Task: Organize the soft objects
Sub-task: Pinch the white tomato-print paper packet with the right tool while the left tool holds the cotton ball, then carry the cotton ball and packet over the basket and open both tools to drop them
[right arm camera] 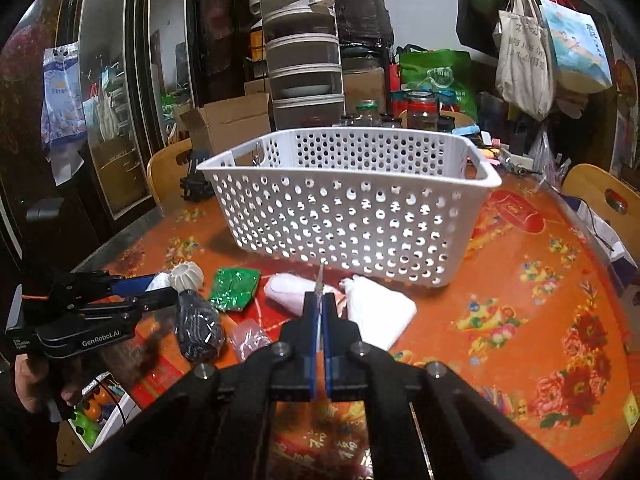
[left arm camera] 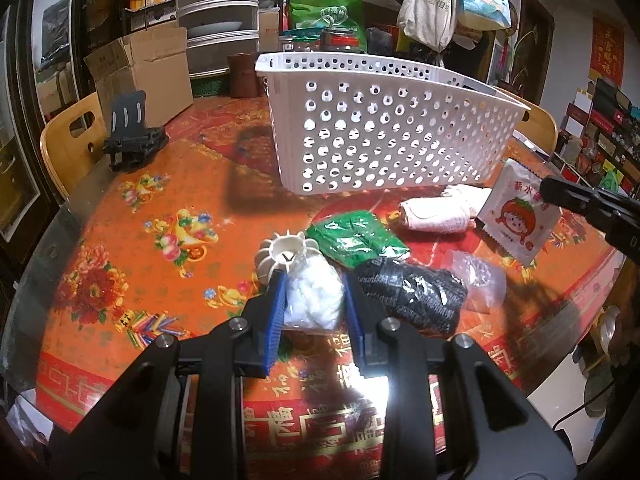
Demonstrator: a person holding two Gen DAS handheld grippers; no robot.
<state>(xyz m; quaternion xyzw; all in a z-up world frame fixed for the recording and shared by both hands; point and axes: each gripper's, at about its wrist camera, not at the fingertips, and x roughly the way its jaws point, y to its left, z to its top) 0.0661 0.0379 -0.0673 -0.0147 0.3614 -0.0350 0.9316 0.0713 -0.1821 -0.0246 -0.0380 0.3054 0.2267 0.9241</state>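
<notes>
My left gripper (left arm camera: 314,284) is closed on a clear bag of white cotton (left arm camera: 316,298) low over the table, beside a white ribbed spool (left arm camera: 284,256). My right gripper (right arm camera: 320,300) is shut on the edge of a white sachet with a cartoon face (left arm camera: 518,212), held edge-on above the table. A white perforated basket (left arm camera: 396,136) stands behind the pile. On the table lie a green bag (left arm camera: 356,238), a black bundle in plastic (left arm camera: 412,294), a pale rolled cloth (left arm camera: 434,216), a small clear bag (left arm camera: 478,284) and a white cloth pouch (right arm camera: 380,312).
The round table has a red-orange floral cloth (left arm camera: 160,216). A black stand (left arm camera: 132,136) sits at its far left edge. Wooden chairs (left arm camera: 68,144), cardboard boxes (left arm camera: 144,72), jars (right arm camera: 420,112) and hanging bags (left arm camera: 428,4) ring the table.
</notes>
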